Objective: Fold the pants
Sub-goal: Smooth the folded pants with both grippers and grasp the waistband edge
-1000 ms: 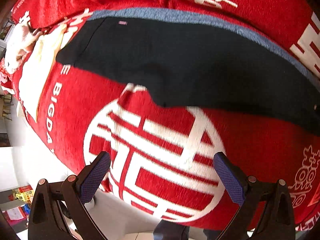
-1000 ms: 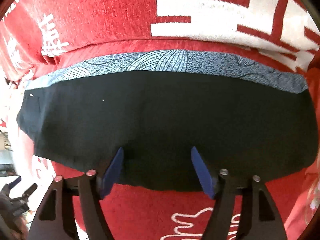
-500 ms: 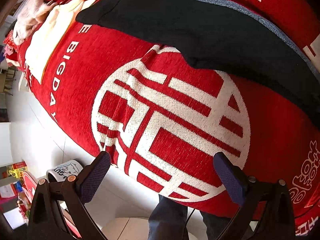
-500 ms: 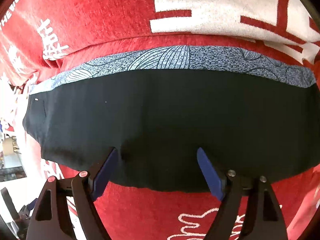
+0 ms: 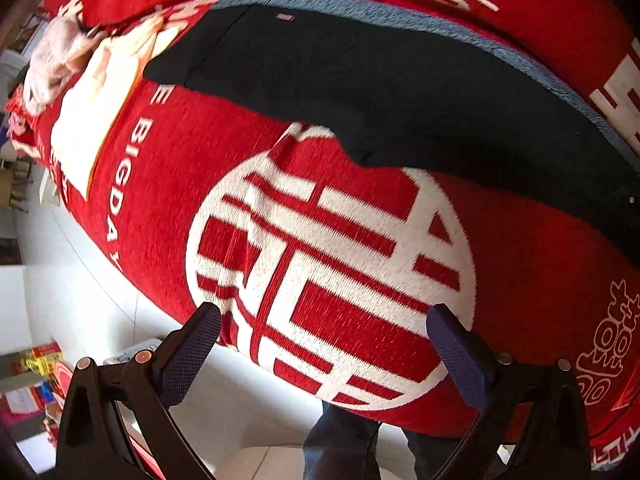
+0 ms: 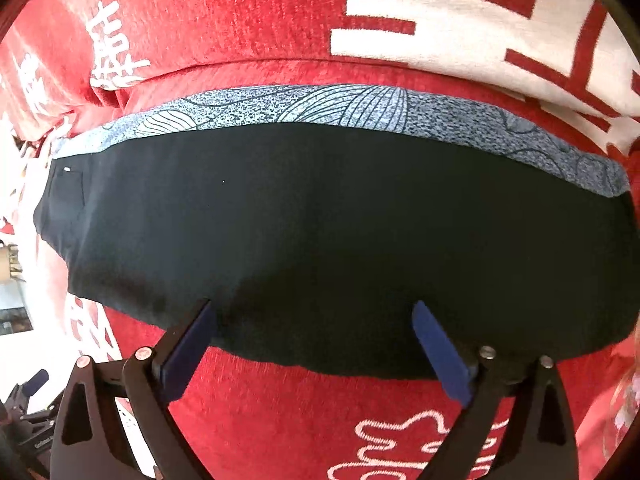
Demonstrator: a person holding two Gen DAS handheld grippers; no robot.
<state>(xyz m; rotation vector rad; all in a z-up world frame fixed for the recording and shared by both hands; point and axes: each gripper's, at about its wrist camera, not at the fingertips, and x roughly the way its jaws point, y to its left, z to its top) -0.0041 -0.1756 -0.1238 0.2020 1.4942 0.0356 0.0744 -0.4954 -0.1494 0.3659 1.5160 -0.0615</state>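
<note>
Black pants with a grey-blue patterned side stripe lie flat lengthwise on a red blanket. My left gripper hangs open over the blanket's near edge, above the big white round emblem and well short of the pants, with nothing between its fingers. In the right wrist view the pants fill the middle, with the stripe along their far side. My right gripper points down over the pants' near edge. Its jaws are opening wide, and the cloth lies flat below them, not pinched.
The red blanket with white characters covers a bed or sofa. A cream cloth and a pale fluffy thing lie at its left end. White tiled floor, a person's jeans-clad legs and floor clutter lie below the edge.
The right gripper's jaws have spread wider over the pants' near edge. The left gripper swung out toward the floor side, then came back toward the pants, still open.
</note>
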